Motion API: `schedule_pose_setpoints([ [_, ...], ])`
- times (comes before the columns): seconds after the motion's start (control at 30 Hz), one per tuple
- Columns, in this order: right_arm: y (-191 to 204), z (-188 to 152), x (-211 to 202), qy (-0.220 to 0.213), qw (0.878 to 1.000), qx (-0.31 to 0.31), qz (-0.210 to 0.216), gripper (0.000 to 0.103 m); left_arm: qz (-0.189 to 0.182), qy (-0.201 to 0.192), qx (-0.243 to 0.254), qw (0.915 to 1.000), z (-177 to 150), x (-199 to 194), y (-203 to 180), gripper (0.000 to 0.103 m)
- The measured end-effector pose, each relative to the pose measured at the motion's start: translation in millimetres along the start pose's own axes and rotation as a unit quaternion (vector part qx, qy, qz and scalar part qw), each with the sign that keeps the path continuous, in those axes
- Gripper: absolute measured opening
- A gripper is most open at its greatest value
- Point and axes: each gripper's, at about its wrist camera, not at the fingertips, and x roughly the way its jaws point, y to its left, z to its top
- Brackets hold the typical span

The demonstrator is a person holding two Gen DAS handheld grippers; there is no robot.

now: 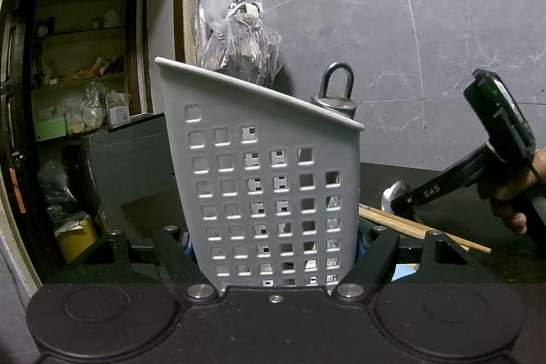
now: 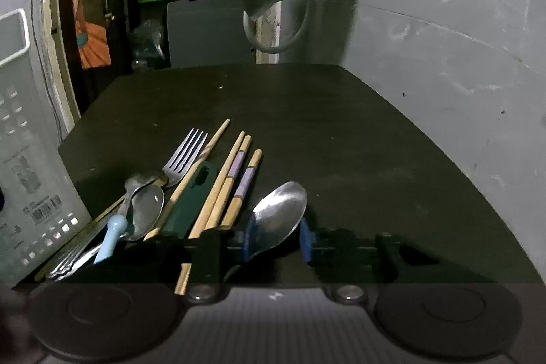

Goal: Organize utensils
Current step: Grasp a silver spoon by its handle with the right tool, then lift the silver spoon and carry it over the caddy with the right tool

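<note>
Both sets of jaws are at work: the left gripper [image 1: 276, 256] is clamped on the base of the grey utensil holder [image 1: 259, 179], holding it upright on the dark table [image 2: 341, 132], while the right gripper [image 2: 277, 239] has its blue pads either side of the big steel spoon [image 2: 278, 210]. Whether those pads actually press on the spoon I cannot tell.

If the hold is only on the smooth curved bowl, the spoon could squirt out or swivel as it lifts, and it might nudge the chopsticks [image 2: 232, 179] lying just beside it.

That holder is matte plastic with square holes and a slanted rim. Left of the spoon lie pale wooden chopsticks with lilac bands, a shiny fork [image 2: 186, 156], smaller spoons and a blue-handled piece.
</note>
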Motion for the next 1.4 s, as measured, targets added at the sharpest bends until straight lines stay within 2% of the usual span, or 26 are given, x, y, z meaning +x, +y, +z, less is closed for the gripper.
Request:
schedule_pose_setpoints([
  [0.17,-9,-6,-13,-0.004,0.999,0.032,-0.002,0.016,0.000,0.000,0.000,1.0000,-1,0,0,0.077],
  [0.33,-19,-14,-23,-0.007,0.999,0.054,-0.002,0.015,-0.001,0.000,0.001,1.0000,-1,-1,0,0.077],
  [0.6,-33,-24,-33,-0.013,0.993,0.114,0.017,0.010,0.001,0.000,0.001,1.0000,-1,-1,1,0.077],
  [0.73,-42,-27,-31,-0.007,0.989,0.145,0.030,0.010,0.001,0.001,0.001,1.0000,-1,-2,0,0.077],
  [0.97,-44,-31,-36,-0.005,0.986,0.165,0.024,0.008,0.001,0.000,0.002,1.0000,-1,-2,0,0.077],
  [1.23,-45,-35,-52,-0.021,0.984,0.176,0.014,0.003,0.001,0.000,0.001,1.0000,-1,-2,0,0.077],
  [1.4,-46,-36,-63,-0.033,0.982,0.186,0.026,0.002,-0.001,0.000,0.001,1.0000,-1,-3,0,0.077],
])
